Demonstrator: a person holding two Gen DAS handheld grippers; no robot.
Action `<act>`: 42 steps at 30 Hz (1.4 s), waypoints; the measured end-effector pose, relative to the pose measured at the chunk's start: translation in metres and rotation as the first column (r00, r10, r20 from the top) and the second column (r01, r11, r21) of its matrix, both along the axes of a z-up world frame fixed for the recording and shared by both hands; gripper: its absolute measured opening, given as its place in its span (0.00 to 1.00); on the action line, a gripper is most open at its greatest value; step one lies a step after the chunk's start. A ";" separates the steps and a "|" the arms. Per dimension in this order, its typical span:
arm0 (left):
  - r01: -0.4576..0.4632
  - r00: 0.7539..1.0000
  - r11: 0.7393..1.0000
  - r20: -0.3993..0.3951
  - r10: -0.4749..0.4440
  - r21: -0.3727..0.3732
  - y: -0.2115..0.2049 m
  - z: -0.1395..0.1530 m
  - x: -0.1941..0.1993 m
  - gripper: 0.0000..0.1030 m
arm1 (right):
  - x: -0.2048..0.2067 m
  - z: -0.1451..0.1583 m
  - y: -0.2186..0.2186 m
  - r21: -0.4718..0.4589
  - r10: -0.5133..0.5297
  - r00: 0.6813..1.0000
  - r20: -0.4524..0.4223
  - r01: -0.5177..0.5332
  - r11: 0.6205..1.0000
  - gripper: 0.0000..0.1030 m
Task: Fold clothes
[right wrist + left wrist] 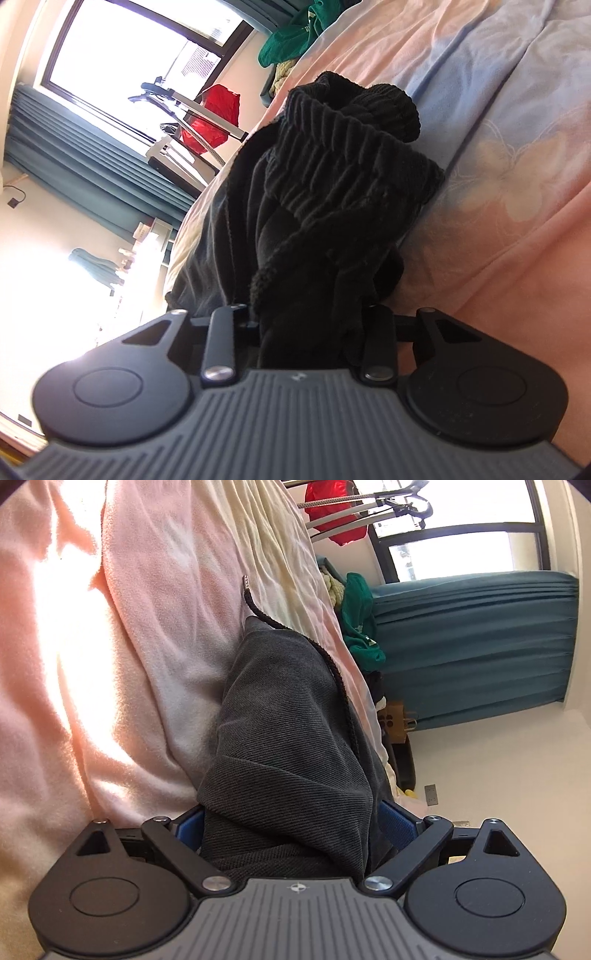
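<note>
A dark grey garment with a black drawstring lies on the pink bed cover. My left gripper is shut on a bunch of its fabric, which fills the gap between the blue pads. In the right wrist view the same garment looks black, with a ribbed elastic waistband bunched up. My right gripper is shut on the garment, and the cloth hides its fingertips.
The bed has a pink and pale blue flowered cover. A green garment lies at the far end of the bed. Teal curtains, a window, a red item on a stand and a paper bag stand beyond.
</note>
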State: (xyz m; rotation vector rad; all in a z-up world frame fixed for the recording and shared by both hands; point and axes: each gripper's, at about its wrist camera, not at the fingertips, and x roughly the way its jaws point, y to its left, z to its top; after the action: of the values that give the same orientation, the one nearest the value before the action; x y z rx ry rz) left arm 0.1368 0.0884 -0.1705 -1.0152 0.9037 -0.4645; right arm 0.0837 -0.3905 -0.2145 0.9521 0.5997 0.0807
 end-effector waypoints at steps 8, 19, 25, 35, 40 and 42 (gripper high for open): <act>0.007 0.998 0.977 0.055 -0.019 0.213 -0.016 0.020 -0.004 0.43 | 0.000 0.010 0.006 -0.042 -0.013 0.999 0.042 0.014 0.999 0.29; -0.047 0.976 0.955 0.215 -0.018 0.294 -0.032 0.077 -0.039 0.35 | -0.019 0.050 -0.004 0.039 -0.117 0.976 0.183 0.112 0.993 0.24; -0.054 0.966 0.948 0.257 -0.030 0.312 -0.078 0.134 -0.032 0.35 | -0.028 0.089 -0.033 0.083 -0.201 0.949 0.242 0.186 0.979 0.24; 0.054 0.935 0.940 0.315 -0.166 0.337 -0.243 0.202 0.054 0.36 | -0.008 0.147 -0.150 0.072 -0.344 0.879 0.329 0.340 0.938 0.24; 0.100 0.928 0.954 0.320 -0.193 0.284 -0.337 0.180 0.115 0.36 | 0.033 0.151 -0.225 -0.008 -0.363 0.862 0.355 0.391 0.921 0.24; 0.103 0.921 0.955 0.336 -0.198 0.278 -0.372 0.167 0.132 0.36 | 0.049 0.144 -0.250 -0.041 -0.370 0.853 0.369 0.412 0.910 0.24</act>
State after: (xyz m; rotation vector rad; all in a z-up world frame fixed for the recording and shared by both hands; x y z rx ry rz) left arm 0.2691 -0.2835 -0.0038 -0.5981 0.6902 -0.6253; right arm 0.1326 -0.6409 -0.0710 0.8995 0.0663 -0.1473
